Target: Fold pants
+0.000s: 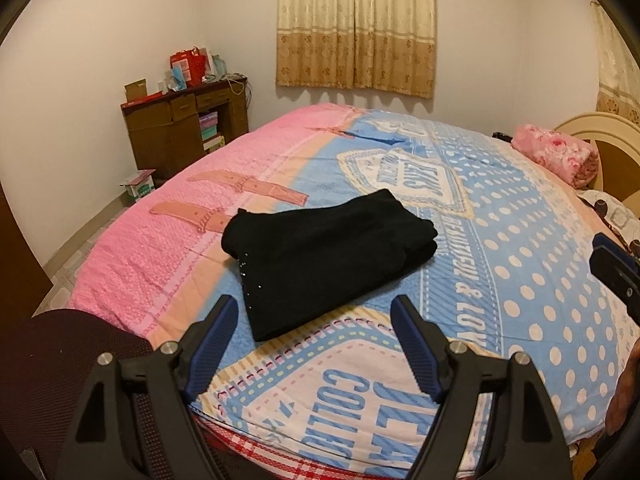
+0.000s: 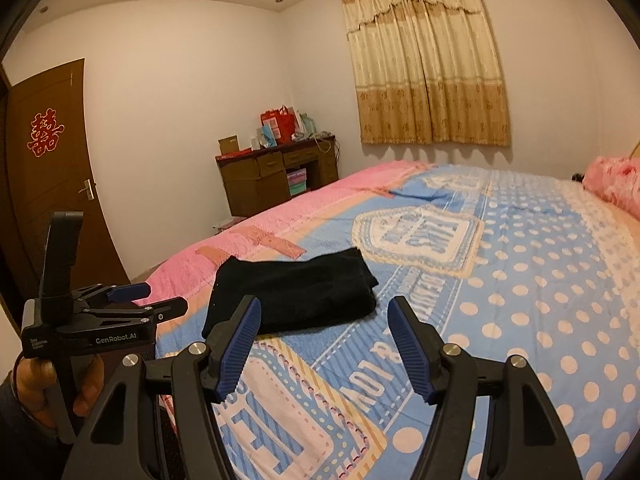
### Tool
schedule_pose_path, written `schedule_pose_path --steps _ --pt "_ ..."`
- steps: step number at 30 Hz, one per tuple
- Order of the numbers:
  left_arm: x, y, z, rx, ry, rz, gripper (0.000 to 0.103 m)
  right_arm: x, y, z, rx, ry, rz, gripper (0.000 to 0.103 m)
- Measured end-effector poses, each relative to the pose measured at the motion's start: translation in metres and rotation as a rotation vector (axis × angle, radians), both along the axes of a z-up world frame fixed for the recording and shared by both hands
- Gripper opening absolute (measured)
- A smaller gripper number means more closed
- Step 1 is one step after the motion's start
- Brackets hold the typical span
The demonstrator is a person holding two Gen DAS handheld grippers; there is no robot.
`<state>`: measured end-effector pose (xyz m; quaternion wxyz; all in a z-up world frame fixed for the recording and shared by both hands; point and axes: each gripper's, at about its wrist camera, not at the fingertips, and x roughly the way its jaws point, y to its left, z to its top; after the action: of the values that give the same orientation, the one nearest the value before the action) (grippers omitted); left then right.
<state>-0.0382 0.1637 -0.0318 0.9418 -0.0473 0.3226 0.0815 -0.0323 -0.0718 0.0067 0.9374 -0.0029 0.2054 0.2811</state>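
Black pants (image 1: pixel 320 260) lie folded into a compact stack on the bed's blue and pink cover (image 1: pixel 520 240). They also show in the right wrist view (image 2: pixel 296 292). My left gripper (image 1: pixel 312 312) is open and empty, held above the near edge of the pants. It also shows in the right wrist view (image 2: pixel 156 298), held by a hand at the left. My right gripper (image 2: pixel 324 312) is open and empty, just in front of the pants. Part of it shows at the right edge of the left wrist view (image 1: pixel 616 276).
A rolled pink floral blanket (image 1: pixel 556 154) lies near the headboard (image 1: pixel 600 132). A wooden desk (image 1: pixel 188 136) with bags stands in the far corner. A brown door (image 2: pixel 52 168) is at the left. A dark chair (image 1: pixel 60 360) sits by the bed's near corner.
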Motion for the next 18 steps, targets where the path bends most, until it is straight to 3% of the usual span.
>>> schedule_pose_path --steps 5,18 --pt "-0.001 0.003 0.003 -0.005 -0.01 0.01 0.085 -0.008 0.008 0.003 -0.037 -0.043 -0.003 0.068" --pt "-0.002 0.001 0.003 0.027 -0.018 0.017 0.088 -0.012 0.013 0.003 -0.04 -0.047 0.017 0.068"
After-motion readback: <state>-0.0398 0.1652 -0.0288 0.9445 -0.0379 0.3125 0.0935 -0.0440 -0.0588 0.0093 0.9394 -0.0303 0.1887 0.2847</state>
